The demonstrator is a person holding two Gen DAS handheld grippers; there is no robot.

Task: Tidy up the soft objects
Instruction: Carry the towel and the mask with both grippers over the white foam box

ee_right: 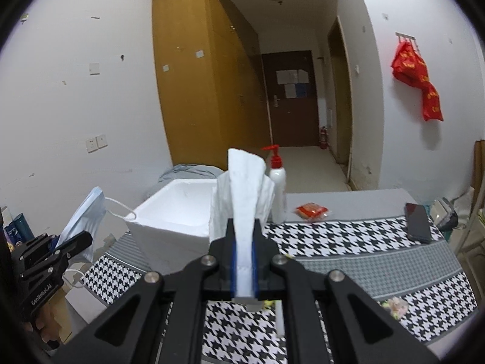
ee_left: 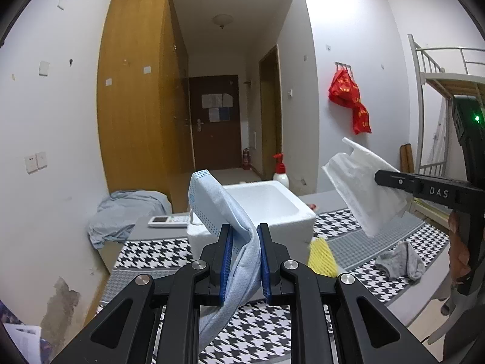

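Ahead: the white foam box (ee_left: 266, 209) blocks your low path; its top is open.
Beside box: pump bottle (ee_right: 277, 188) stands close.
Right: your checkered cloth (ee_right: 348, 242) is mostly bare, apart from the phone (ee_right: 418, 223).

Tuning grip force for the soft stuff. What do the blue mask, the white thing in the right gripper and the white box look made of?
Blue face mask: looks like nonwoven fabric, matte, with a dotted embossed edge.
White tissue: probably soft paper, matte and quilted, with limp folds; could be a thin wipe.
White box: apparently expanded foam, with thick walls, rounded edges and a grainy matte surface.
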